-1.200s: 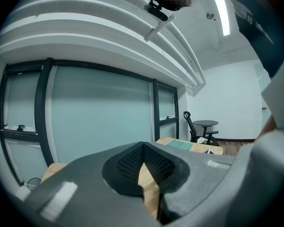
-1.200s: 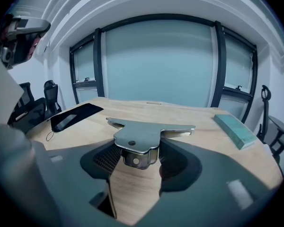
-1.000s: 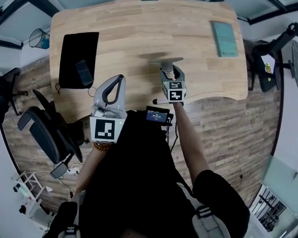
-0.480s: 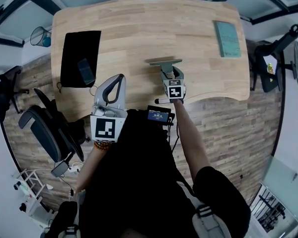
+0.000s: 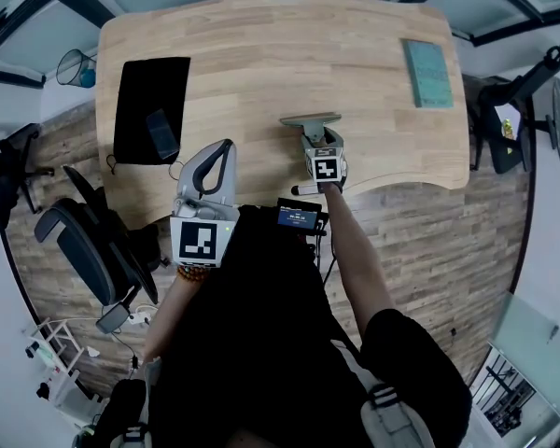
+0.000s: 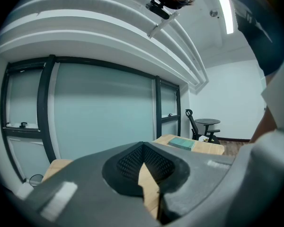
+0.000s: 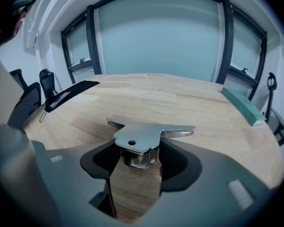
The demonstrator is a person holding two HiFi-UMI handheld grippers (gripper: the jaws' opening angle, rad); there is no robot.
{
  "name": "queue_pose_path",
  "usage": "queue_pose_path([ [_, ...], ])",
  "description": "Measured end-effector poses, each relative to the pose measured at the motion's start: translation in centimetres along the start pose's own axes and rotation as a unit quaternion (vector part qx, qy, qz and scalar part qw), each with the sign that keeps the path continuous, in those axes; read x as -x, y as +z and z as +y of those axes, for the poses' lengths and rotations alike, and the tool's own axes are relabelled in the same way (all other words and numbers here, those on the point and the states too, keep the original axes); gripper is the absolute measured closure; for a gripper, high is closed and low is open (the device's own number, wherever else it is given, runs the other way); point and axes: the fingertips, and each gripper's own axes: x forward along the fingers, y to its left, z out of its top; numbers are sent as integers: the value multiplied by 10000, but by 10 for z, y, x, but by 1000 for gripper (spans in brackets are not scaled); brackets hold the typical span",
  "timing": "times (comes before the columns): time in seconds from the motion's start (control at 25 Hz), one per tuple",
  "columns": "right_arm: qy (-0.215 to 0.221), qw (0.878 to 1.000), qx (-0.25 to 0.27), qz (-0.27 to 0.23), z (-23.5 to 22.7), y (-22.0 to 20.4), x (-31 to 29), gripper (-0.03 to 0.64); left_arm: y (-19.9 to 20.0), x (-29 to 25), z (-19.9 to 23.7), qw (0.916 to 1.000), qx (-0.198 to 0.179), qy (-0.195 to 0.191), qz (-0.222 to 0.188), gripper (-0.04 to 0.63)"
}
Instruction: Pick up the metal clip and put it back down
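The metal clip [image 5: 310, 119], a shiny T-shaped plate with a folded body under it, is held at the tips of my right gripper [image 5: 320, 140] over the near middle of the wooden table [image 5: 261, 54]. In the right gripper view the clip [image 7: 149, 134] has its body between the dark pads, my right gripper [image 7: 139, 161] shut on it and tilted down. The clip is low over the wood; whether it touches I cannot tell. My left gripper [image 5: 217, 157] hangs at the table's near edge, away from the clip, with its jaws together and nothing in them [image 6: 143, 148].
A black pouch [image 5: 149, 110] with a dark flat item on it lies at the table's left. A green book [image 5: 426, 73] lies at the far right and also shows in the right gripper view [image 7: 241, 105]. Office chairs [image 5: 84, 241] stand left of the table, and a wire bin [image 5: 75, 71].
My right gripper has sunk toward the table with the clip in it and tilted further down. The left gripper has stayed where it was.
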Motion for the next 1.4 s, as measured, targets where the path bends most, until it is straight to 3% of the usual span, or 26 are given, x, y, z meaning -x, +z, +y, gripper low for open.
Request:
queue_pose_path([
  [0.4, -8, 9992, -378, 161, -5, -14, -8, 328, -3, 2, 4, 10000, 10, 51, 17, 594],
  [0.76, 489, 9974, -402, 346, 5, -7, 6, 278, -8, 6, 6, 9999, -9, 99, 25, 594],
  [1.16, 391, 9979, -223, -476, 4, 49, 52, 291, -5, 5, 9, 9999, -11, 82, -105, 594],
  [1.4, 401, 9890, -737, -1216, 8, 97, 92, 313, 7, 3, 6, 9995, -67, -12, -296, 594],
])
